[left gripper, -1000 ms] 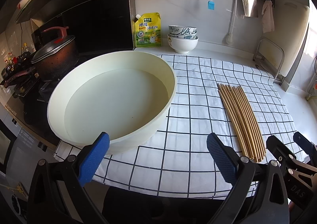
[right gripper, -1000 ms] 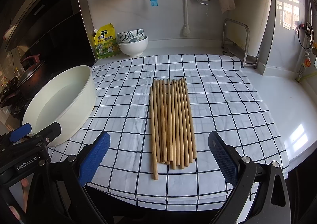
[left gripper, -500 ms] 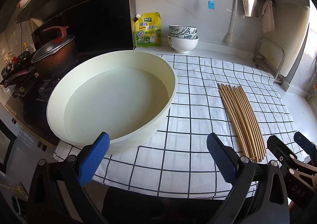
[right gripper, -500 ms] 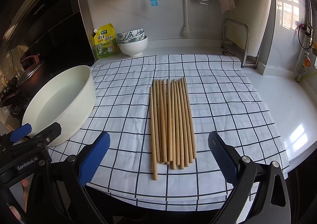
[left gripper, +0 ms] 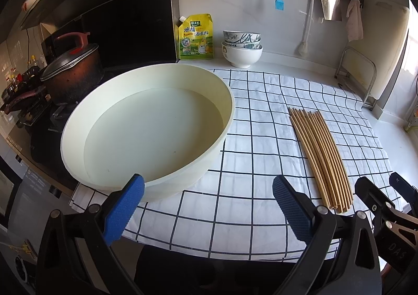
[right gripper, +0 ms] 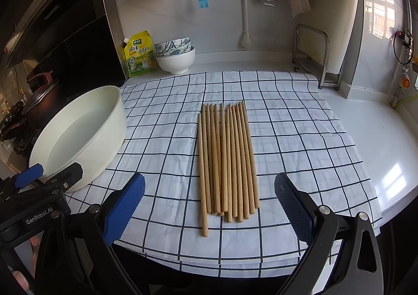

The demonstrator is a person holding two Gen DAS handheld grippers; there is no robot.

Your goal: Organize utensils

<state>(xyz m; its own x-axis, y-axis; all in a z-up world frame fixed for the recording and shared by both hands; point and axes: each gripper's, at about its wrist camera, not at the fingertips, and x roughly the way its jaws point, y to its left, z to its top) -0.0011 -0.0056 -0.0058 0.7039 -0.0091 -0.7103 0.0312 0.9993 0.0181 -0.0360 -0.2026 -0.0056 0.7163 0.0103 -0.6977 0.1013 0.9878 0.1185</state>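
Several wooden chopsticks (right gripper: pixel 227 161) lie side by side on the checked cloth (right gripper: pixel 287 138), pointing away from me; in the left wrist view the chopsticks (left gripper: pixel 320 154) sit at the right. A wide cream basin (left gripper: pixel 146 122) holding water stands on the left; in the right wrist view the basin (right gripper: pixel 86 135) is at the left edge. My right gripper (right gripper: pixel 209 206) is open at the near ends of the chopsticks, holding nothing. My left gripper (left gripper: pixel 209 208) is open in front of the basin, empty. The left gripper's body (right gripper: pixel 39 190) shows in the right wrist view.
A yellow seasoning pouch (left gripper: pixel 196 36) and stacked bowls (left gripper: pixel 241 47) stand at the back wall. A lidded pot (left gripper: pixel 70 73) sits on the stove at the left. A metal rack (right gripper: pixel 316 54) stands back right. A wall rail holds a cloth and a blue brush (right gripper: pixel 202 2).
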